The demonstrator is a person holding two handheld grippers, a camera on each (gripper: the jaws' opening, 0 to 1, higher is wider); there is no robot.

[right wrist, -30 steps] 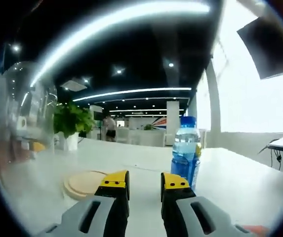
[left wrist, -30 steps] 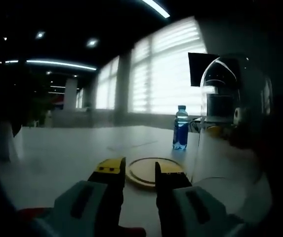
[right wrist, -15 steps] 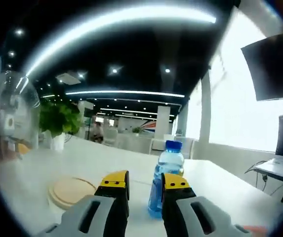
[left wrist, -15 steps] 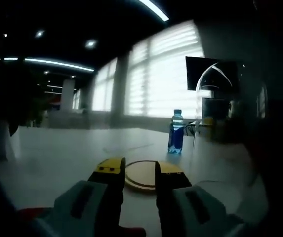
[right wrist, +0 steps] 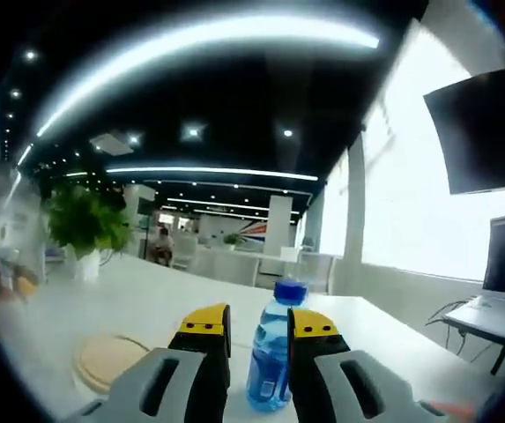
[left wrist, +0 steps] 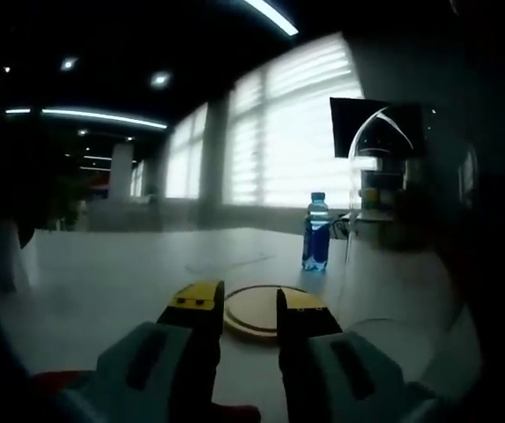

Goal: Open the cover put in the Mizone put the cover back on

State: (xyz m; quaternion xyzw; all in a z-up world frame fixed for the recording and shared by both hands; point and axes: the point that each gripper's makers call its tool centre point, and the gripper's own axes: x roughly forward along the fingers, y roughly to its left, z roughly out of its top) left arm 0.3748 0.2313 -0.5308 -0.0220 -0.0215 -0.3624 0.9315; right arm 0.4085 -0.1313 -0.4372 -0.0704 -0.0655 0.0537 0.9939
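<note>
In the left gripper view, the left gripper (left wrist: 248, 304) rose from the bottom with its two yellow-tipped jaws standing a narrow gap apart and nothing held between them. Just beyond the jaw tips, a flat round wooden base (left wrist: 265, 310) lay on the white table (left wrist: 102, 273), partly hidden behind the right jaw. Farther off, above and slightly right of the jaw tips, the Mizone bottle (left wrist: 316, 232) stood upright with its blue cap on, well apart from the jaws. To the right of the jaws, a clear glass dome cover (left wrist: 402, 229) was lifted off the wooden base; what held it could not be told in the dark edge of the view. A dark monitor (left wrist: 358, 119) and bright blinds showed behind it. In the right gripper view, the right gripper (right wrist: 259, 328) also had its jaws a narrow gap apart, gripping nothing. The Mizone bottle (right wrist: 274, 357) stood upright in line with that gap, just beyond the tips, its lower part partly hidden by the jaws; whether the jaws touched it could not be told. The wooden base (right wrist: 111, 357) lay on the table to the left of the left jaw, and a potted green plant (right wrist: 85, 229) stood farther back on the left
</note>
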